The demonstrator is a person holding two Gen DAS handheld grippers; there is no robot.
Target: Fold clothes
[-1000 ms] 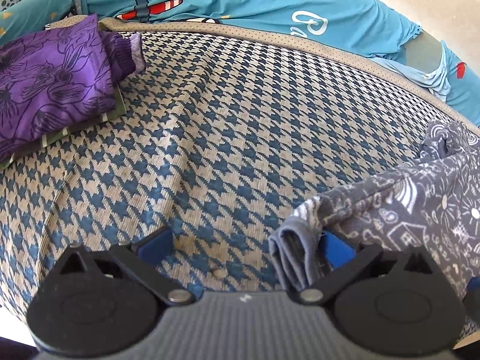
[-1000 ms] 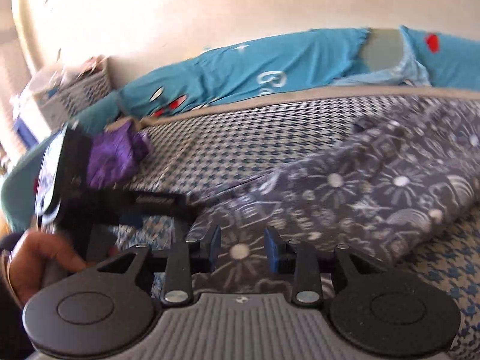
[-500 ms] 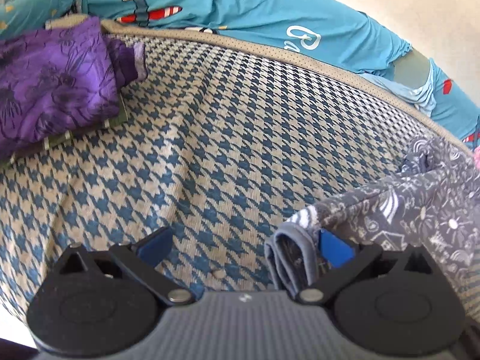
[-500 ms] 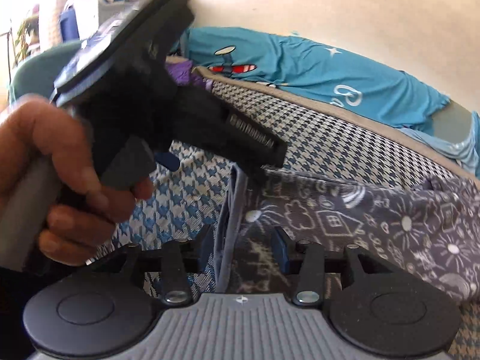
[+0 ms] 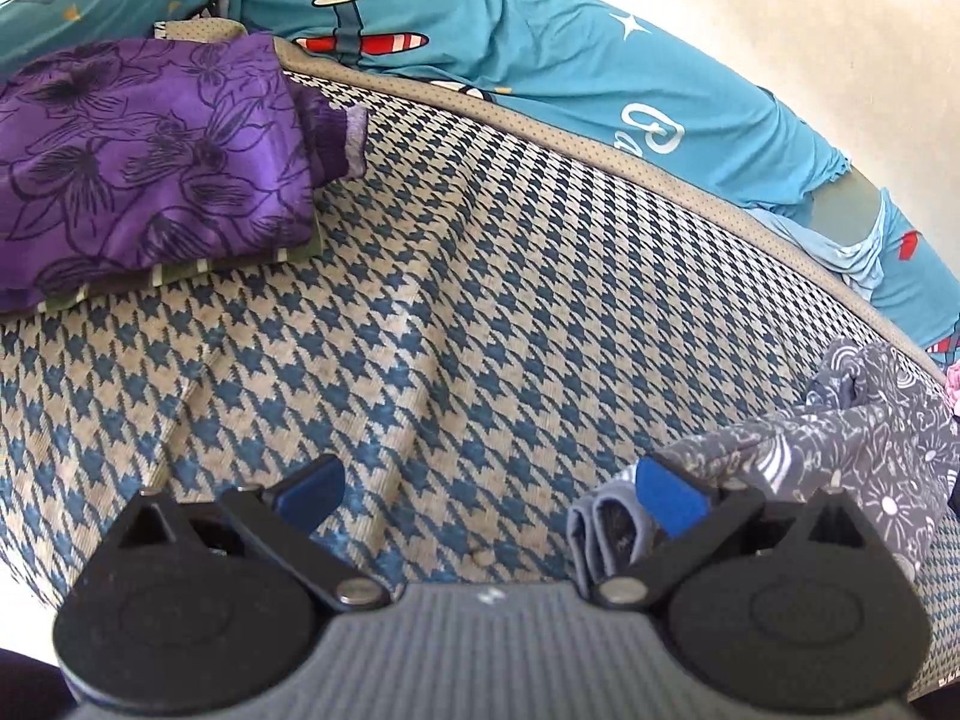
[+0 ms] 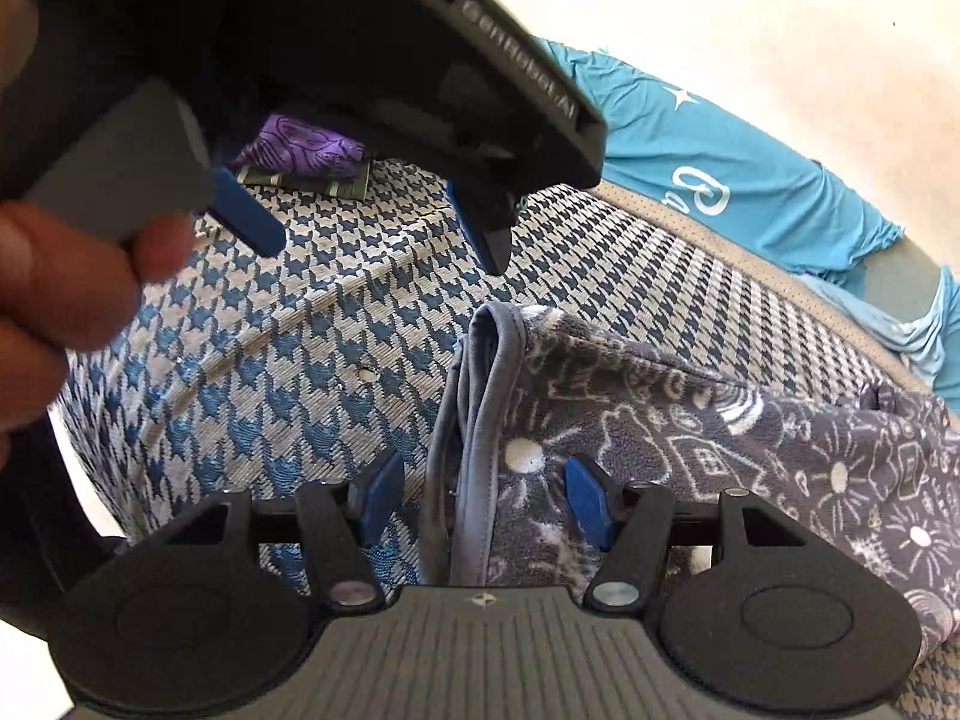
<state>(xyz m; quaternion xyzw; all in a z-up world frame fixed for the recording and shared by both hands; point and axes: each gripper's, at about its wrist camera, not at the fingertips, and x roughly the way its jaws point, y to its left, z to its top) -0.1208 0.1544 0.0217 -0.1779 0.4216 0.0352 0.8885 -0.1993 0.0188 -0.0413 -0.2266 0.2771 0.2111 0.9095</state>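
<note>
Your left tool point(image 5: 489, 489) hovers over the bed point(image 5: 480, 300), its fingers spread wide, and the folded hem of the printed garment point(image 5: 840, 468) lies on the bed at its right finger. Your right tool point(image 6: 477, 495) sits just behind that hem with both fingers apart on either side of it, the left tool above and ahead in its view. At the far left, the flowered garment point(image 5: 144, 156) lies on top of a striped one point(image 5: 180, 276), and along the bed's far edge a garment with an aeroplane print point(image 5: 480, 42) lies against the wall point(image 5: 780, 12).
</note>
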